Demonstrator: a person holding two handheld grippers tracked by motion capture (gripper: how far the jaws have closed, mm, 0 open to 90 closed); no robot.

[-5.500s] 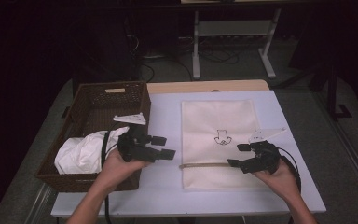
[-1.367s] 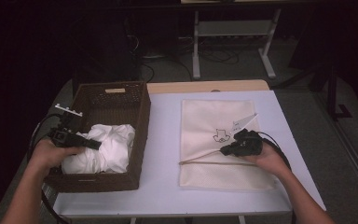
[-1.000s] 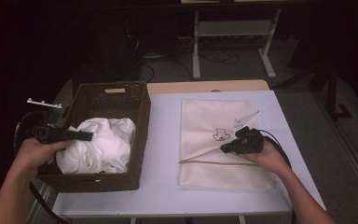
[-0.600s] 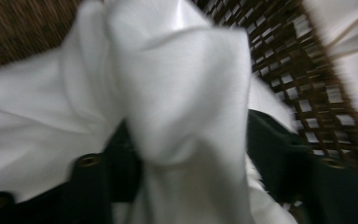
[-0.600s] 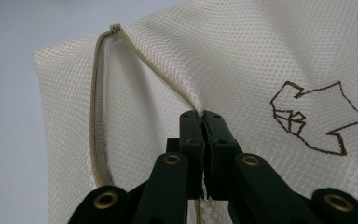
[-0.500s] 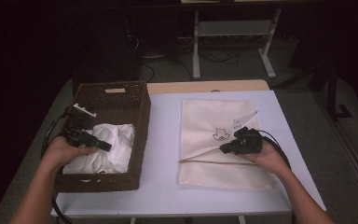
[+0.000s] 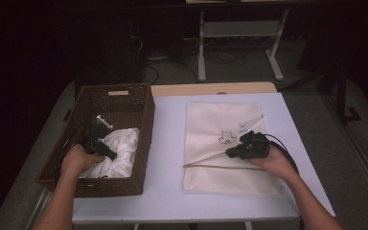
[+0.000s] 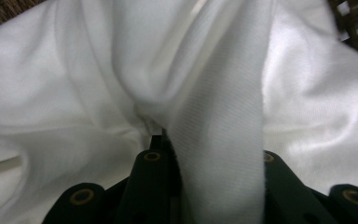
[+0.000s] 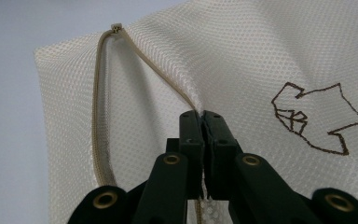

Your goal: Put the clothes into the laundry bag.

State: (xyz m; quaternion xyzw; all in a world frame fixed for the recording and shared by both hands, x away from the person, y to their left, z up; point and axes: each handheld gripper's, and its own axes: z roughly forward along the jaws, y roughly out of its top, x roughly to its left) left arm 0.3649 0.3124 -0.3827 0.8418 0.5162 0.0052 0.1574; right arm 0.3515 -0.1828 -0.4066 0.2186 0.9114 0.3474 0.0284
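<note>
Pinching a fold of white cloth [image 8: 219, 140], the left gripper [image 7: 106, 152] sits inside the wicker basket [image 7: 139, 115]; its jaws have just been closing, w/ a thick band of fabric between them. Cloth is soft knit w/ fine ribbing visible in the left gripper view, crumpled in loose rounded folds, filling the basket's near half. Basket: dark brown woven, rectangular, open-weave walls, at the table's [image 7: 167, 143] left edge.

Right gripper [image 7: 233, 152] has jaws pressed together on the mesh bag [image 7: 220, 120] at its zipper edge. Bag: cream, fine honeycomb net, flat and roughly rectangular, lying on the white table top right of the basket, apart from it. Tan zipper [image 9: 98, 116] runs along the opening; the gripped layer is lifted, so the mouth gapes in a narrow wedge. Small brown embroidered outline motif [image 9: 314, 114] on the bag face.

Pose: left hand [image 7: 76, 160] reaches in over the basket's near-left wall, forearm coming up from the bottom of the high view, gripper pointing toward the bag side. Right hand [image 7: 273, 163] rests low on the bag, gripper pointing left, cable [image 7: 287, 148] looping behind the wrist.
</note>
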